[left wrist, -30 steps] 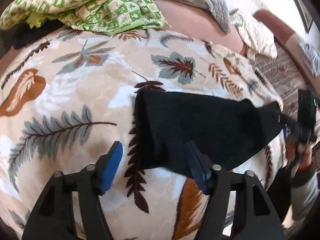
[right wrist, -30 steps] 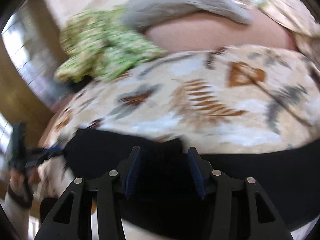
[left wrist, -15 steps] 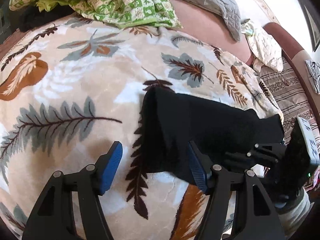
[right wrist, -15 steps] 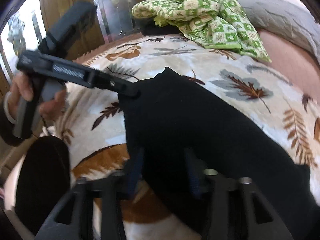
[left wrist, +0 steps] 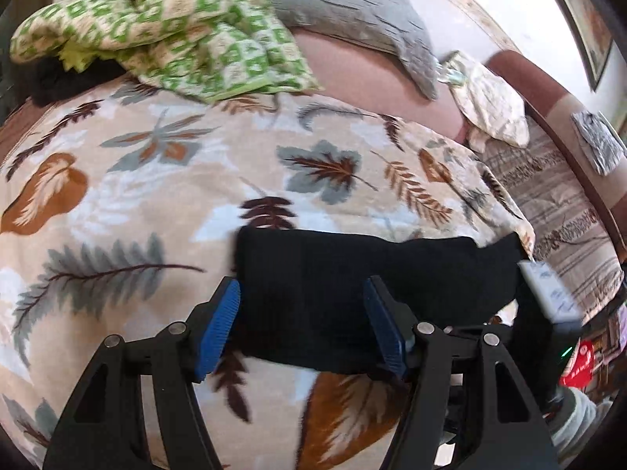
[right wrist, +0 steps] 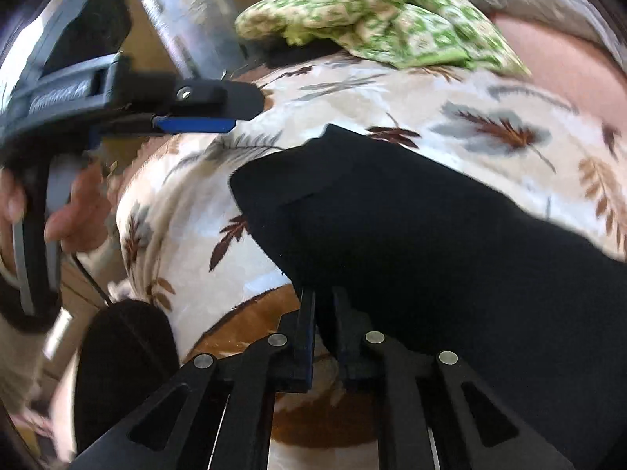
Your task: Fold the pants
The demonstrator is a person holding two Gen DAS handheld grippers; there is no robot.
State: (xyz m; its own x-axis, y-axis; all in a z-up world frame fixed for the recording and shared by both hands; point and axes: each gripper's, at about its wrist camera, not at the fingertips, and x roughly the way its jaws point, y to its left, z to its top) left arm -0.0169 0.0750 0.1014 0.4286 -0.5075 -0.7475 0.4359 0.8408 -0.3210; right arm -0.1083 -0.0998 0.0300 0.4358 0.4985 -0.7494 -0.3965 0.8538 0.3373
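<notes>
1. Pants point(left wrist: 352, 293): black, folded into a compact band lying across the leaf-print blanket point(left wrist: 156, 180) on the bed; one corner of the fold points toward the far side in the right wrist view point(right wrist: 431, 227).
2. Left claw point(left wrist: 305, 321): fingers spread wide, blue pads point(left wrist: 219, 325) set either side of the near left end of the pants, gripping nothing. In the right wrist view it hangs above the blanket point(right wrist: 203, 121), clear of the cloth, held in the person's hand point(right wrist: 74, 211).
3. Right claw point(right wrist: 323, 321): fingers drawn nearly together with only a narrow gap, pinching the near edge of the pants. Its body shows at the right end of the pants in the left wrist view point(left wrist: 548, 313).
4. Green checked cloth point(left wrist: 164, 23): bunched at the far edge of the blanket.
5. Grey pillow point(left wrist: 352, 11): beyond the green cloth, touching it.
</notes>
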